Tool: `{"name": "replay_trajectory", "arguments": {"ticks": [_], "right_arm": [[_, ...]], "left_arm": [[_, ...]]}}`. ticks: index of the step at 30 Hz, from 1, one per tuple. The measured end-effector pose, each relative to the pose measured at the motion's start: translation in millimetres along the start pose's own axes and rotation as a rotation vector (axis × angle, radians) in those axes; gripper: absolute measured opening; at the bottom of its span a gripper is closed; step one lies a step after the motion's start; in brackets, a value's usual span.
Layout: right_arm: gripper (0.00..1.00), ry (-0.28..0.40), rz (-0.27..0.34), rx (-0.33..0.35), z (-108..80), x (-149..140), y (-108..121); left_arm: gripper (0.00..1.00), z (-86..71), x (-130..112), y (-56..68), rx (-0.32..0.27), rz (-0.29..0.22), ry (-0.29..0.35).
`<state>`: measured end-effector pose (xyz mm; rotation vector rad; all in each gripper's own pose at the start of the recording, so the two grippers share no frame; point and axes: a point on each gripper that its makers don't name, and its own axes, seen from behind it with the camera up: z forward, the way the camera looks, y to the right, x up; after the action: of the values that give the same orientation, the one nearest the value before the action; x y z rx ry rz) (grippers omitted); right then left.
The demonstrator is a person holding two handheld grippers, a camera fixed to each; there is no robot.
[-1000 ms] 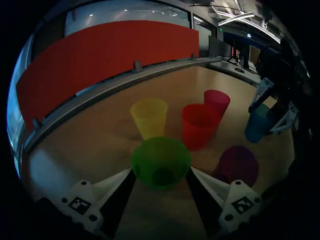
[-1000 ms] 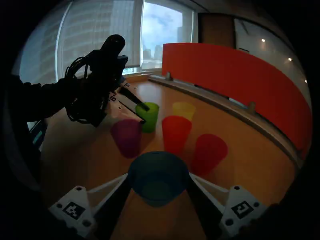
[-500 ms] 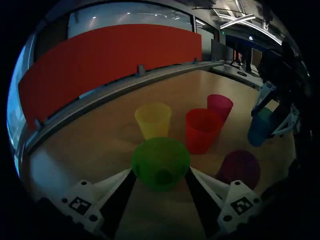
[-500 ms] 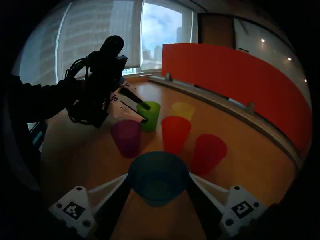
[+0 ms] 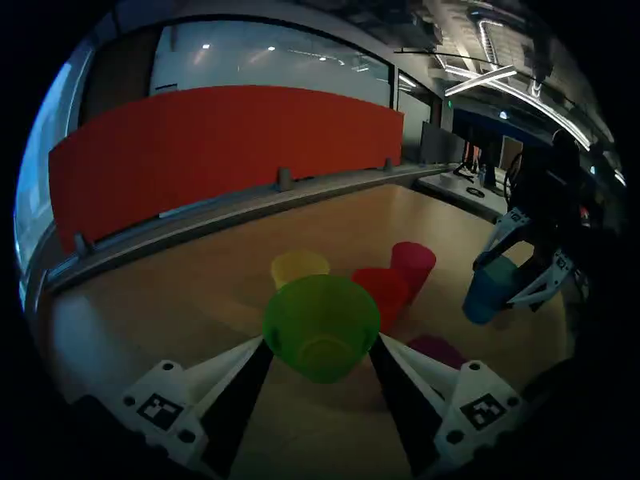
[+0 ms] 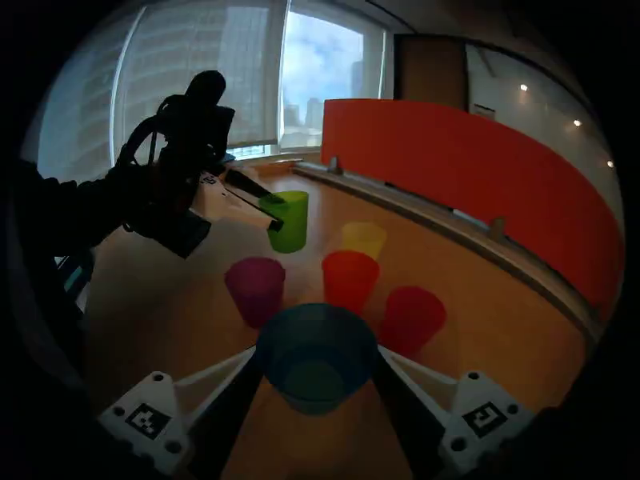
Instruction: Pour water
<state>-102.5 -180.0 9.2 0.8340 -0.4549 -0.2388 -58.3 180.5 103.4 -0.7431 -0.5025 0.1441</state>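
My left gripper (image 5: 322,352) is shut on a green cup (image 5: 322,324) and holds it upright, lifted above the wooden table (image 5: 200,280). The right gripper view shows that green cup (image 6: 290,220) in the air, held by the left gripper (image 6: 268,210). My right gripper (image 6: 318,364) is shut on a blue cup (image 6: 317,354), also raised; the left gripper view has this blue cup (image 5: 490,288) at the right. On the table stand a yellow cup (image 5: 298,266), a red cup (image 5: 382,290), a pink-red cup (image 5: 412,264) and a purple cup (image 6: 256,288).
A red partition (image 5: 224,152) runs along a rail at the table's far edge. A person's dark sleeve (image 6: 72,208) reaches in from the left in the right gripper view. Windows (image 6: 328,72) lie behind.
Both grippers have risen with their cups. The green cup has lifted well off the table, and the standing cups now sit lower and smaller in both views.
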Motion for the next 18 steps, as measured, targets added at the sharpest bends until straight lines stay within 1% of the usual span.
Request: {"name": "replay_trajectory", "arguments": {"ticks": [8,18], "right_arm": [[0.91,0.021,-0.020,-0.004,-5.8,16,-6],[0.91,0.046,-0.025,-0.008,-11.5,31,-13]], "left_arm": [[0.83,-33.3,25,9.0,0.013,0.044,0.078],[0.84,-70.8,54,23.7,0.015,0.058,0.164]]}}
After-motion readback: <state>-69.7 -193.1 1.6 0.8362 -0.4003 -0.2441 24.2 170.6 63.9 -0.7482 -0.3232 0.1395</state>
